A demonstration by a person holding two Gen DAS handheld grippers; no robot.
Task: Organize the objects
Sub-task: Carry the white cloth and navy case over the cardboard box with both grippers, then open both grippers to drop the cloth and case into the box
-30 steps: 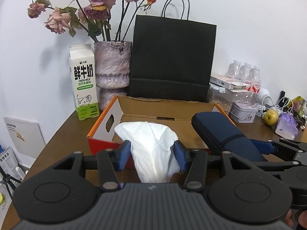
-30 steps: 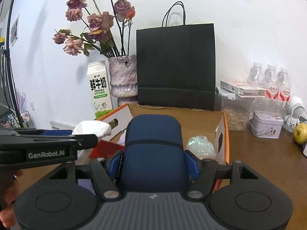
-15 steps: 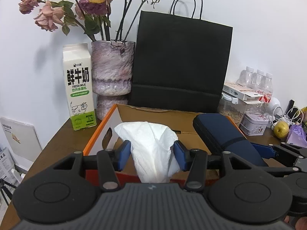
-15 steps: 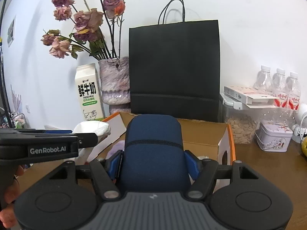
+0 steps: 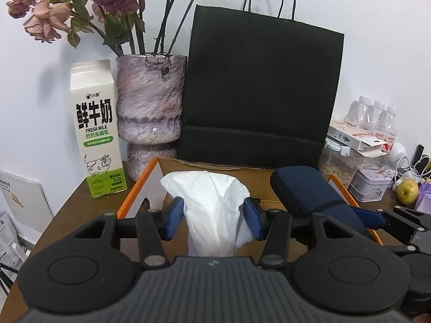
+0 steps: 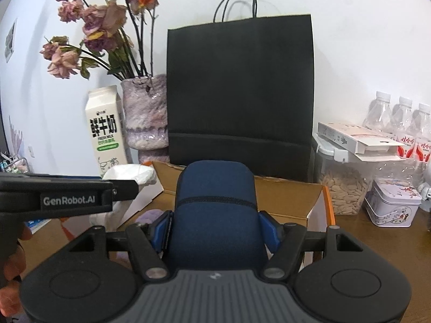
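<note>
Nearest us, our left tongs clamp a white tissue pack and our right tongs clamp a blue case, both above the open cardboard box. Beyond stands a black bag. We judge lowering and releasing come next.

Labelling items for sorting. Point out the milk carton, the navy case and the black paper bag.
milk carton [image 5: 94, 132], left wrist view, on its printed front face.
navy case [image 6: 215, 210], right wrist view, on its top fabric.
black paper bag [image 5: 261, 86], left wrist view, on its front panel.
</note>
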